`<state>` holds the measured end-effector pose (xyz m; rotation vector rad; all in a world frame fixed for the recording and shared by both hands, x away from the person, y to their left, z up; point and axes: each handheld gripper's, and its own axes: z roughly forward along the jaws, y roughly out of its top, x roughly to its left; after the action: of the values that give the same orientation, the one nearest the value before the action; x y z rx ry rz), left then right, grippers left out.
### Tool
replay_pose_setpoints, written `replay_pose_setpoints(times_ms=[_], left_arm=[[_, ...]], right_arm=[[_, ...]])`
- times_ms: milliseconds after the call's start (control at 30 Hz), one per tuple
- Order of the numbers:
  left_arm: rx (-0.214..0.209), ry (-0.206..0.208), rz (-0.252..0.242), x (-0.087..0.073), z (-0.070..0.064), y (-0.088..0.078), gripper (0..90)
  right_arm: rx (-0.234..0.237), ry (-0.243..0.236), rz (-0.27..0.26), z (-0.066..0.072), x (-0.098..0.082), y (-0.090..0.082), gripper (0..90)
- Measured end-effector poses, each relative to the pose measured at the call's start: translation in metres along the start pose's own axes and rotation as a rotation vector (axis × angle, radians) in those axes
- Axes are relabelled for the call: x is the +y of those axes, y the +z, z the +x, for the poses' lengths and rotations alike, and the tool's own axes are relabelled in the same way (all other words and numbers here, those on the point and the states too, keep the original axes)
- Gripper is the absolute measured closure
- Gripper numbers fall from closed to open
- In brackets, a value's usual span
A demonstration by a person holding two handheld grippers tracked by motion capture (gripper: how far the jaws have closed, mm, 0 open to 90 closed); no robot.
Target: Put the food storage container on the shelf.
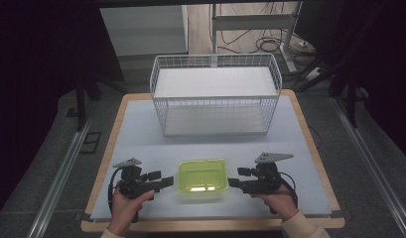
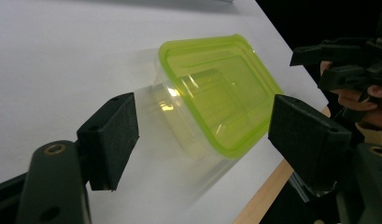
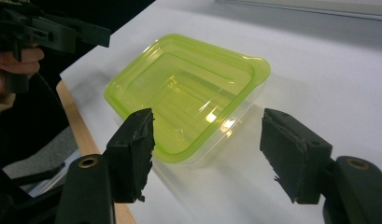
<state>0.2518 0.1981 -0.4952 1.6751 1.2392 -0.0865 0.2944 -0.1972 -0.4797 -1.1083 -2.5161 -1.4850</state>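
The clear body of the plastic container is hard to separate from the pale tabletop in the high view, where little more than its lime-green lid is made out; its see-through walls are seen better in the two gripper views, blurred at the lower edges. The container is set near the front edge of the table, between the two grippers and touched by neither. The person's forearms are cut off at the bottom of the high view, so only the hands and the ends of the sleeves are seen. The left gripper is held level in the left hand, its jaws pointed sideways at the container's left side and spread wide, with nothing pressed between the pads. The right gripper is held the same way in the right hand, aimed at the container's right side; its jaws are spread wide too, and the near corner of the container is framed between the pads without being touched. A grey three-cornered plate is carried on top of each gripper. Farther back on the table a white wire basket is stood, well apart from the container; whether anything lies in it cannot be told through the mesh. Beyond the table the room is dark and only cables and desk legs are picked out.
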Motion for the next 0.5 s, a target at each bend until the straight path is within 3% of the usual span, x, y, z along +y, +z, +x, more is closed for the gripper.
replay_pose_setpoints(times_ms=[133, 367, 500], left_arm=[[-0.018, -0.002, 0.028, 0.002, 0.000, 0.005, 25.4], [-0.065, -0.103, 0.052, 0.003, 0.011, 0.013, 26.4], [-0.081, -0.121, 0.075, 0.003, 0.012, 0.022, 26.4]], right_arm=[[0.012, 0.049, -0.005, -0.002, 0.001, 0.001, 35.3], [0.038, 0.138, 0.014, -0.009, 0.003, 0.013, 38.6], [0.024, 0.157, 0.034, -0.013, 0.004, 0.022, 41.0]])
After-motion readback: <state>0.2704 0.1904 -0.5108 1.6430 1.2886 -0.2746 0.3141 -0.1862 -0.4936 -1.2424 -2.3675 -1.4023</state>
